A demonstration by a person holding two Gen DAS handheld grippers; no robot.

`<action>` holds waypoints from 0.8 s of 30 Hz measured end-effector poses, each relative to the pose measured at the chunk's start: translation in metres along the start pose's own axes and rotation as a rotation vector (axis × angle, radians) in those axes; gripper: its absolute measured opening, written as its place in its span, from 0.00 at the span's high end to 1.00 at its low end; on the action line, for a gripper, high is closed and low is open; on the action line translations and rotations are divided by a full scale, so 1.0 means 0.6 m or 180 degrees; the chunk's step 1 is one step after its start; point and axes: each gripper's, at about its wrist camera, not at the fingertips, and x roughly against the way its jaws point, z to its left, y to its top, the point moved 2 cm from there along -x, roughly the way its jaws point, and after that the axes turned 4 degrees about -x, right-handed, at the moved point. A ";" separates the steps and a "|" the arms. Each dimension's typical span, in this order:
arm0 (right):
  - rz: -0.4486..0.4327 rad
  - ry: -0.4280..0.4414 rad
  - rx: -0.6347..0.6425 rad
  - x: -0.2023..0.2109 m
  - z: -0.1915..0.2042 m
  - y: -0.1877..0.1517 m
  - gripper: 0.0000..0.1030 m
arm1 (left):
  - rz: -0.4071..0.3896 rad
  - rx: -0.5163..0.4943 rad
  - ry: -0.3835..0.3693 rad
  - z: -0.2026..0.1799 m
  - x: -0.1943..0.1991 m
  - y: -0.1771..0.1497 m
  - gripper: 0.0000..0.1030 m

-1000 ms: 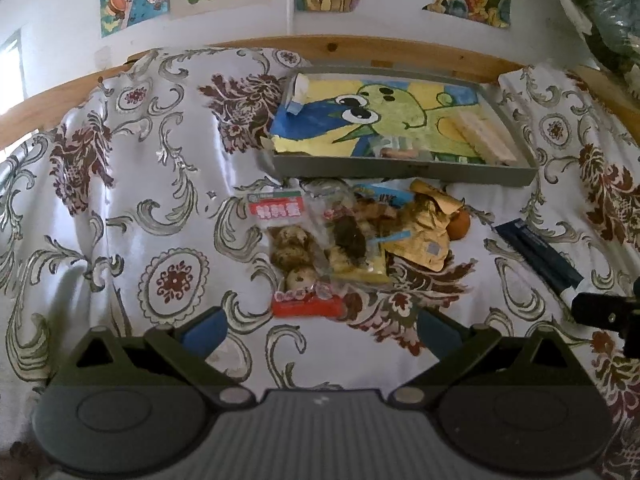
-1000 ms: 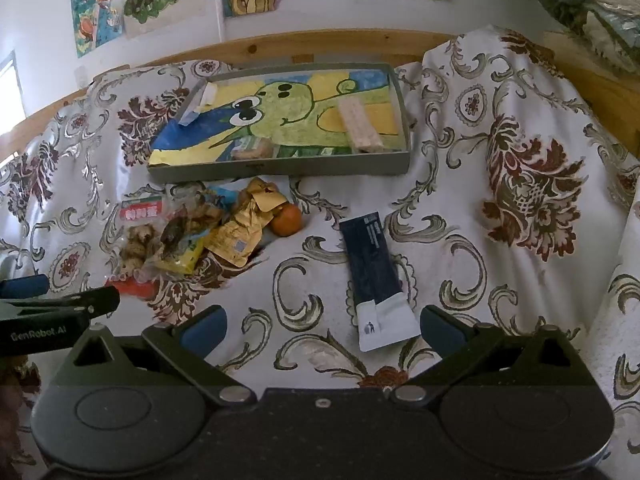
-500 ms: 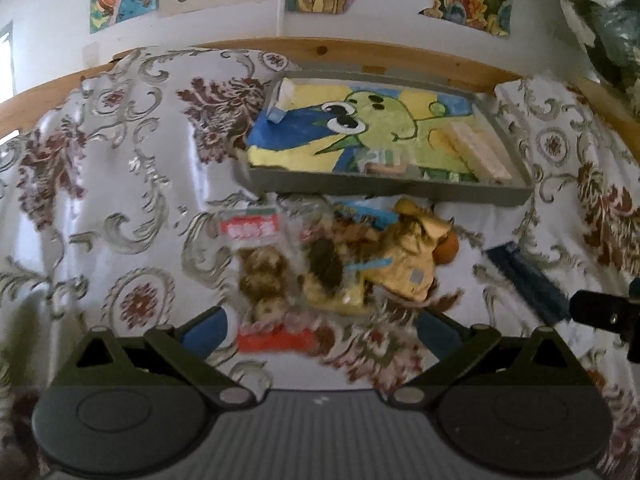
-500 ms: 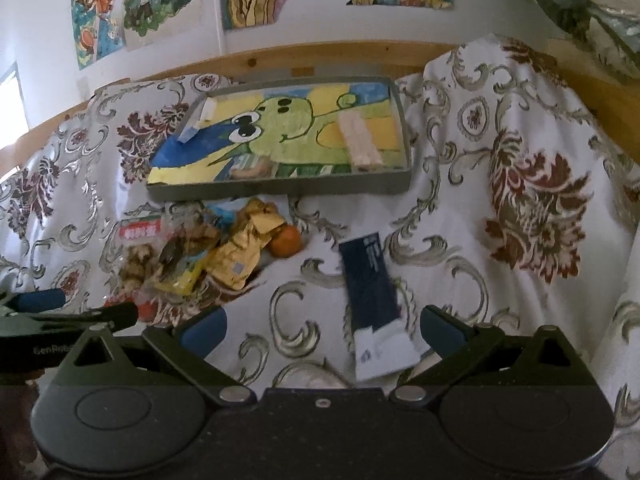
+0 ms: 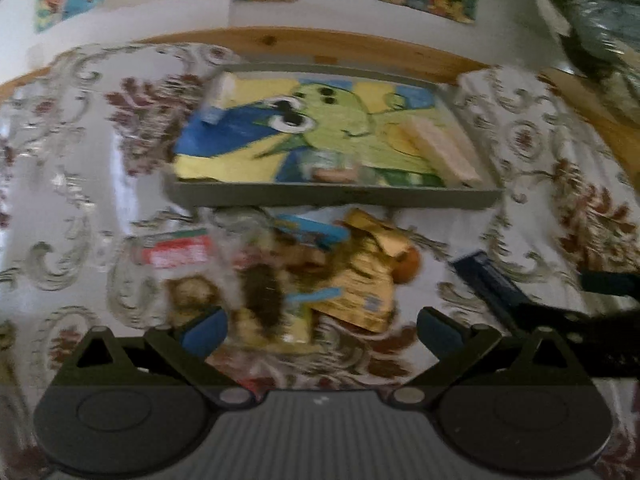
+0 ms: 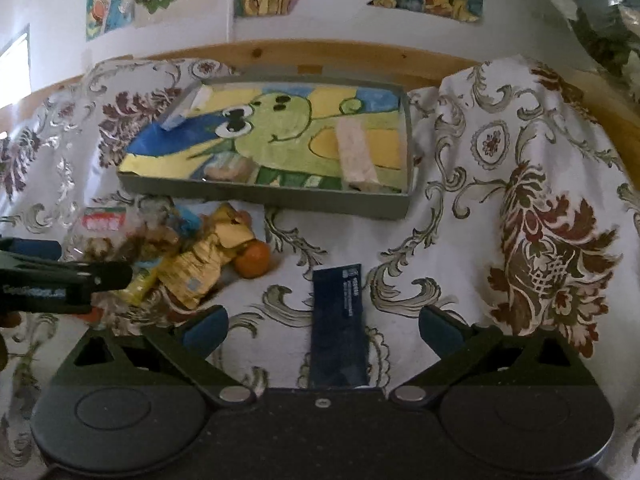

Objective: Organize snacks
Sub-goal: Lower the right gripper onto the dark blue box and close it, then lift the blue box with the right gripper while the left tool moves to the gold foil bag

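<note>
A pile of snack packets (image 5: 280, 276) lies on the patterned cloth before a grey tray (image 5: 332, 196) with a green cartoon lining. It holds a clear bag with a red label (image 5: 176, 252), a gold packet (image 5: 360, 292) and an orange (image 5: 408, 264). My left gripper (image 5: 320, 326) is open, its blue pads either side of the pile's near end. A dark blue packet (image 6: 340, 320) lies between the open fingers of my right gripper (image 6: 322, 326). The tray (image 6: 264, 196) holds a pale wafer bar (image 6: 356, 156), a small wrapped snack (image 6: 228, 170) and a blue-white packet (image 6: 186, 110).
A wooden rail (image 6: 320, 54) runs behind the tray below a wall with posters. The cloth rises in a fold (image 6: 520, 140) at the right. The left gripper's body (image 6: 52, 280) reaches in from the left in the right wrist view, next to the pile.
Both grippers have moved forward and lower: the left onto the snack pile, the right over the dark blue packet, which now runs under its body. The left view is now blurred.
</note>
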 end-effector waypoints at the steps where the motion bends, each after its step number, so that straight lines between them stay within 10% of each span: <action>1: 0.0031 0.0004 -0.0034 -0.005 -0.005 0.000 0.04 | 0.0005 -0.0014 -0.0064 -0.003 -0.003 -0.001 0.00; 15: 0.0294 -0.0223 0.0379 -0.052 -0.004 -0.022 0.37 | 0.0234 -0.0103 -0.0773 -0.049 -0.061 0.013 0.01; 24: 0.0451 -0.0172 0.0404 -0.061 0.003 -0.033 0.50 | 0.0327 -0.0152 -0.0481 -0.032 -0.106 0.026 0.02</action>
